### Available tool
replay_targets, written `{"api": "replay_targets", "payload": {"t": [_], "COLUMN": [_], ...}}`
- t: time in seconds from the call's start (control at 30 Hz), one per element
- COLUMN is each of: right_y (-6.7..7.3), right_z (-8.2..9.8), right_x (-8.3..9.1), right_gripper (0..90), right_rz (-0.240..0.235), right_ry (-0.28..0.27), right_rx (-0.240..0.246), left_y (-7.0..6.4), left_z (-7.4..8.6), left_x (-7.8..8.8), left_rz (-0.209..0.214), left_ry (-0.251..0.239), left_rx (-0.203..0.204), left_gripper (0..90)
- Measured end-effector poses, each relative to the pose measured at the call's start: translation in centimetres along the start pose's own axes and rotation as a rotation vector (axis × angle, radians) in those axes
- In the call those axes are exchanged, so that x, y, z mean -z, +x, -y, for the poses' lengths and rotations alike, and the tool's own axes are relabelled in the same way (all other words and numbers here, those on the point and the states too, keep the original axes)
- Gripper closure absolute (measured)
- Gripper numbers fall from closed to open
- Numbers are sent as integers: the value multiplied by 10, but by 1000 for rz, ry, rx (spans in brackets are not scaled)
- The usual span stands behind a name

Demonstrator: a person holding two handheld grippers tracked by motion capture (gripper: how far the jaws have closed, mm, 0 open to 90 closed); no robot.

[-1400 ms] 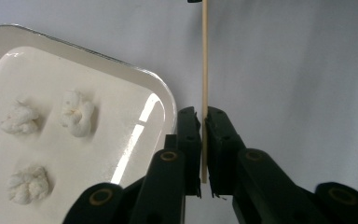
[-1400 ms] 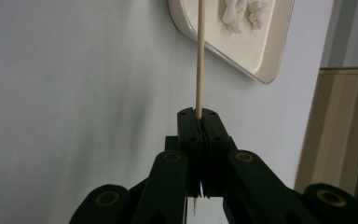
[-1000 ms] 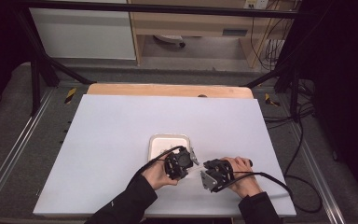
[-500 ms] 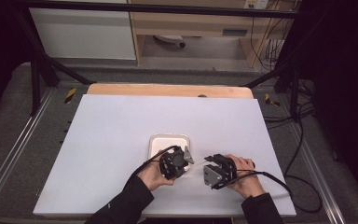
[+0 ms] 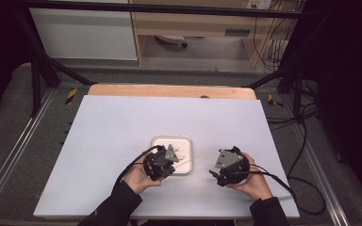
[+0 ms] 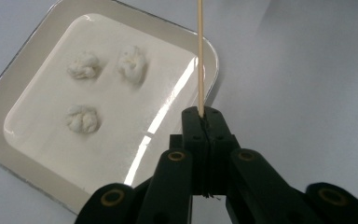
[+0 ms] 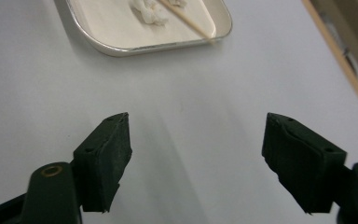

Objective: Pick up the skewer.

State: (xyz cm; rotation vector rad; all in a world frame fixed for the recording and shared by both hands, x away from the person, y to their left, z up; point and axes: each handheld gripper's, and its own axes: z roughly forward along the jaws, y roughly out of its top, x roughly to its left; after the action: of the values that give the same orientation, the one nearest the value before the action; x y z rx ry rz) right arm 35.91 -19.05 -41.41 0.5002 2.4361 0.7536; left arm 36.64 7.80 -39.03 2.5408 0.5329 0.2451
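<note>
The left gripper [image 6: 204,122], jaws pinched on a thin wooden skewer [image 6: 200,56] whose long axis points beyond the tray [image 6: 37,44] rim, sits nearest three white lumps [image 6: 82,117]; the right gripper [image 7: 196,154] gapes empty over bare surface [image 7: 191,93].

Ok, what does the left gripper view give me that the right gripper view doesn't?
Left gripper view: its jaws shut on the skewer, which runs up past the tray's corner, and three white lumps lying apart in the tray.

Right gripper view: the right gripper, jaws wide open with nothing between them, over bare table, plus the table's wooden edge at far right.

Both: the tray, the skewer, at least one white lump and the table.
</note>
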Motion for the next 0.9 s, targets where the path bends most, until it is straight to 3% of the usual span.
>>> {"api": "replay_targets", "payload": {"t": [0.1, 0.13, 0.27, 0.53, 0.7, 0.9], "right_y": [-3, -3, -2, -1, -2, -3], "right_z": [7, 7, 16, 18, 14, 5], "right_x": [-1, -1, -3, -3, -3, -5], "right_gripper": [143, 143, 68, 32, 25, 8], "right_rz": [-20, -20, -73, -110, -130, -135], "right_ry": [15, 15, 5, -9, -47, -59], "right_rx": [-101, -101, -222, -305, -374, -417], "left_y": [2, 3, 6, 14, 16, 19], "left_z": [9, 12, 28, 67, 89, 111], "left_x": [6, 9, 18, 36, 44, 48], "left_rz": [-6, -12, -37, -82, -101, -119], "left_ry": [-32, -44, -93, -217, -285, -338], "left_rx": [28, 36, 77, 185, 243, 305], "left_gripper": [889, 889, 889, 888, 888, 888]}}
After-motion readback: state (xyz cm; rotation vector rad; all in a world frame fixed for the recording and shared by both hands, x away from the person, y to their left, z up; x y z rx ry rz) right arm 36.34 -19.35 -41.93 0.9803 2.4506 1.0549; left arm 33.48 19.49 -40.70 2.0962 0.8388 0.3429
